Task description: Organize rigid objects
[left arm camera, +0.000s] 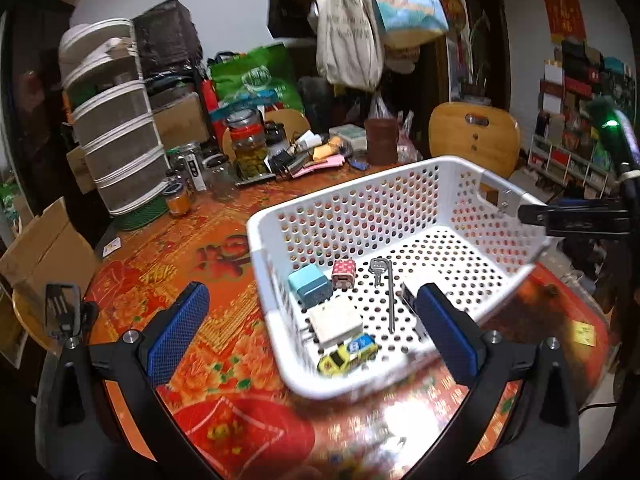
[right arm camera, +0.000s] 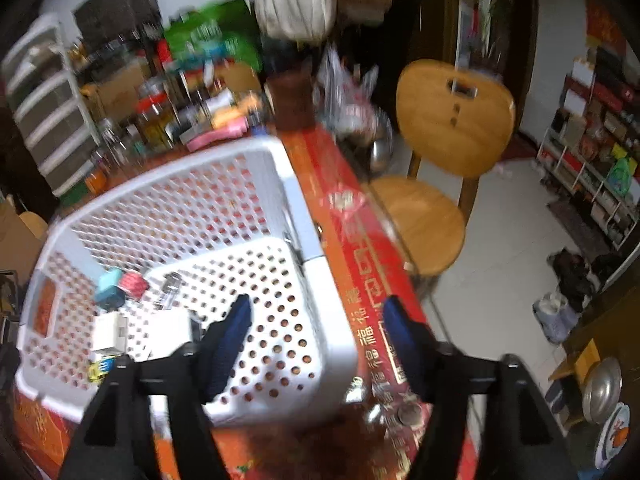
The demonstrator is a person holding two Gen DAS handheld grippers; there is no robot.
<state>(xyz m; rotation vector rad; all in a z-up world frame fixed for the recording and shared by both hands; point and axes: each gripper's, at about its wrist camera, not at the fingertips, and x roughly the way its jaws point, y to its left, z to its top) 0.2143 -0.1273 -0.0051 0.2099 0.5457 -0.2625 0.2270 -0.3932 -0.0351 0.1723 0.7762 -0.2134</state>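
A white perforated basket (left arm camera: 404,184) stands on the orange patterned table; it also shows in the right wrist view (right arm camera: 312,240). Inside lie a light-blue charger (left arm camera: 310,289), a pink dotted cube (left arm camera: 344,273), a white charger (left arm camera: 335,322), a yellow toy car (left arm camera: 347,356), a key (left arm camera: 377,269) and a metal rod (left arm camera: 391,300). My left gripper (left arm camera: 314,328) is open, its fingers either side of the basket's near corner. My right gripper (right arm camera: 320,340) is open, astride the basket's right wall, empty. It also shows at the basket's far rim in the left wrist view (left arm camera: 532,214).
Jars (left arm camera: 250,146), a drawer tower (left arm camera: 116,140), a brown cup (left arm camera: 382,140) and clutter crowd the table's far side. A wooden chair (right arm camera: 448,132) stands beyond the right edge. Small metal bits (right arm camera: 408,414) lie on the table by the right gripper. A cardboard box (left arm camera: 44,248) is at left.
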